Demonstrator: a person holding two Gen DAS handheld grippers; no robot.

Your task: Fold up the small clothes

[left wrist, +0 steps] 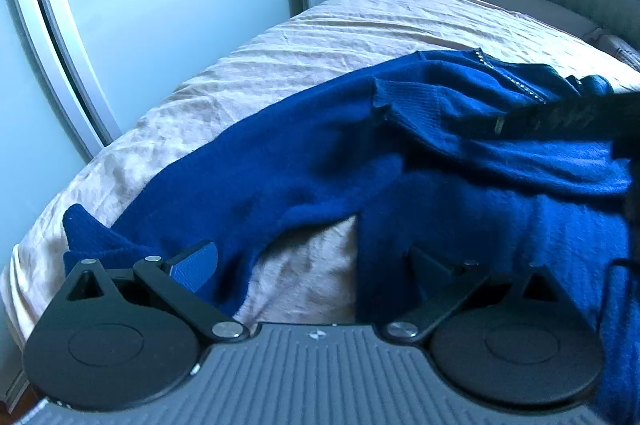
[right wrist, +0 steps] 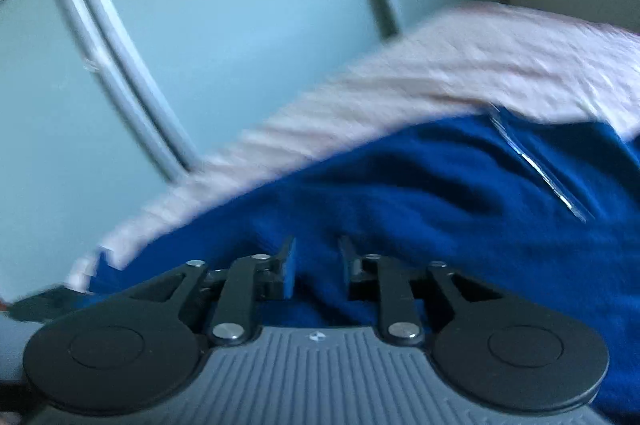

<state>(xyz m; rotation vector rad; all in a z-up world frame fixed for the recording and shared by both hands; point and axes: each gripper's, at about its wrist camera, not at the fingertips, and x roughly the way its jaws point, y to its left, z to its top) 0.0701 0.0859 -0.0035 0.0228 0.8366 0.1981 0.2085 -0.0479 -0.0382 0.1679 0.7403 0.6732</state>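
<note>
Two hand-held grippers hang over a blue sweater (left wrist: 320, 161) spread on the bed (left wrist: 304, 37). Left hand-held gripper (left wrist: 316, 261) gapes wide; right hand-held gripper (right wrist: 316, 265) is parted, clasping nothing, above the sweater.

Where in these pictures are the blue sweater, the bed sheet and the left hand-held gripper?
blue sweater (left wrist: 304, 181): left wrist view, on its body.
bed sheet (left wrist: 320, 33): left wrist view, on bare wrinkled cloth.
left hand-held gripper (left wrist: 316, 265): left wrist view, midway between its fingertips.
</note>
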